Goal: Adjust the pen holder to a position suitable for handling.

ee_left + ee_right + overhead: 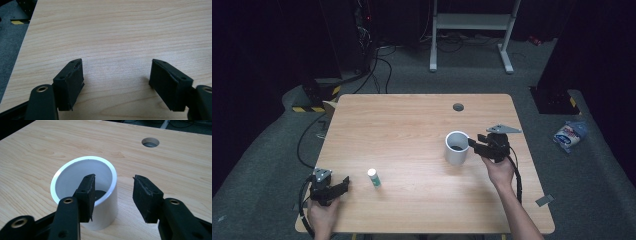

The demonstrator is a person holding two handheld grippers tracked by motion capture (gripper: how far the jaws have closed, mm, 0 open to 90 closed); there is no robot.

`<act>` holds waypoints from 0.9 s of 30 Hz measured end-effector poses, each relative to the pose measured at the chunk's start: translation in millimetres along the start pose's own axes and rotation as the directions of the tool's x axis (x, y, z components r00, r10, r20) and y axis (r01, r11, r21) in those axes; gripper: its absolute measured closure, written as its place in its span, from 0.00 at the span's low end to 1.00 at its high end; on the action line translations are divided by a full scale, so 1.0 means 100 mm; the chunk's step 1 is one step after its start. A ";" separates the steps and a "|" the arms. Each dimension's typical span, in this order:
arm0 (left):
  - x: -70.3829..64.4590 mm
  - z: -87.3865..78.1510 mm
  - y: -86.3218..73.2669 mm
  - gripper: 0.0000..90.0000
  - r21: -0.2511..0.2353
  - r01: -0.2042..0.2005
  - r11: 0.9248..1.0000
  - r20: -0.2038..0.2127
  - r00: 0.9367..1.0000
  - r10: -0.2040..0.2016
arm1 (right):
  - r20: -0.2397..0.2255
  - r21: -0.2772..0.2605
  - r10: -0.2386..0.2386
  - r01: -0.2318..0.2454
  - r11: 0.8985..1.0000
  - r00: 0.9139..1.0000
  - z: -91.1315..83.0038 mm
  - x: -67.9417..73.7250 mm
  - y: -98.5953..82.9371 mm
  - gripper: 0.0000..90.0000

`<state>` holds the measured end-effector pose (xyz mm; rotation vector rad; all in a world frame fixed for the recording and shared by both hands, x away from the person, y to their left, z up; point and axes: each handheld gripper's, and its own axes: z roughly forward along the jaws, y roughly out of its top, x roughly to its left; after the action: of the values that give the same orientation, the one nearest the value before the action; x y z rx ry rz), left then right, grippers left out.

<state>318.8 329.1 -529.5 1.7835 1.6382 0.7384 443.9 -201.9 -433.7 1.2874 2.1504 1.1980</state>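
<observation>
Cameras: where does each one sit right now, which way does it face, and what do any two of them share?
High view: above the person's side, facing forward and down on the table; both forearms, left gripper and right gripper show.
Left gripper view: rides the left gripper, facing bare tabletop between open jaws.
Right gripper view: rides the right gripper, facing the white cup; one jaw inside its rim, one outside.
Shared: high and right gripper views both show the white cup and the table's cable hole.

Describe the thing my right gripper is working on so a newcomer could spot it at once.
On the wooden table, look toward its right side. A white cup stands upright there, open-topped, with the right gripper straddling its wall. It is far wider than the small green-and-white tube lying to its left.
</observation>
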 end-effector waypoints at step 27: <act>0.00 0.00 0.00 0.30 -0.002 -0.001 1.000 0.000 1.000 0.001 | 0.035 0.101 -0.028 0.024 0.995 0.999 0.29 0.08 0.06 0.82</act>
<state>318.8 329.0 -529.6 1.7824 1.6360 0.7398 462.5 -179.7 -445.0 1.3081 2.2200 1.0600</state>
